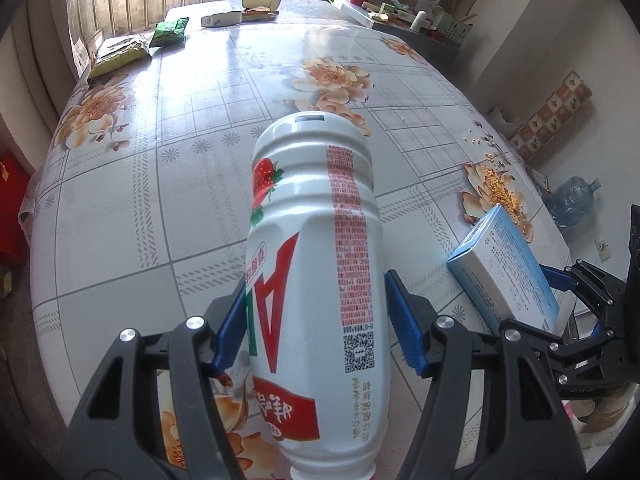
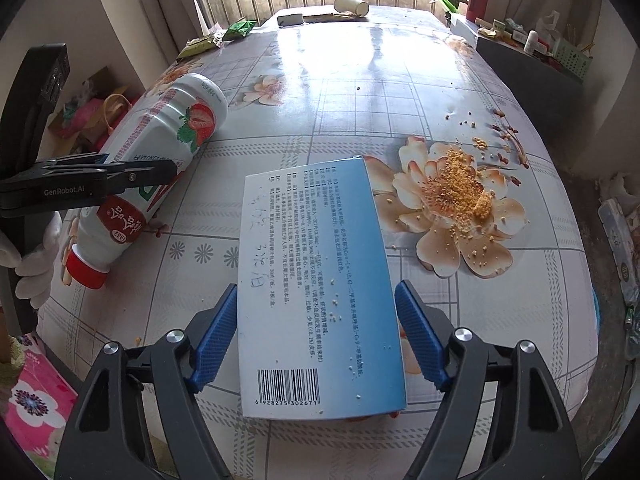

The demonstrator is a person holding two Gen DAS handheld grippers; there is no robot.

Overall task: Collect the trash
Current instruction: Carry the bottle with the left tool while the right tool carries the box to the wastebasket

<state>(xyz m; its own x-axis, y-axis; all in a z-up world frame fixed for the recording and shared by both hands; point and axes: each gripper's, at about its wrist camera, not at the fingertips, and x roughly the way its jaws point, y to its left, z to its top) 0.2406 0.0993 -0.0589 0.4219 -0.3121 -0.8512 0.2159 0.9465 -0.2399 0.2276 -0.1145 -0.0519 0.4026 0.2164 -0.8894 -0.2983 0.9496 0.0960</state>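
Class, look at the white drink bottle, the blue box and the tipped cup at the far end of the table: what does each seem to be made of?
Drink bottle: probably glossy moulded plastic, judging by the ribbed body and highlights.
Blue box: likely thin printed card with a matte finish; flat faces, crisp folded edges, barcode.
Cup: looks like paper, pale and dull, though it is too distant to be sure.

Both grippers tilt steeply down: left gripper jaws straddle the bottle, right gripper jaws flank the box.
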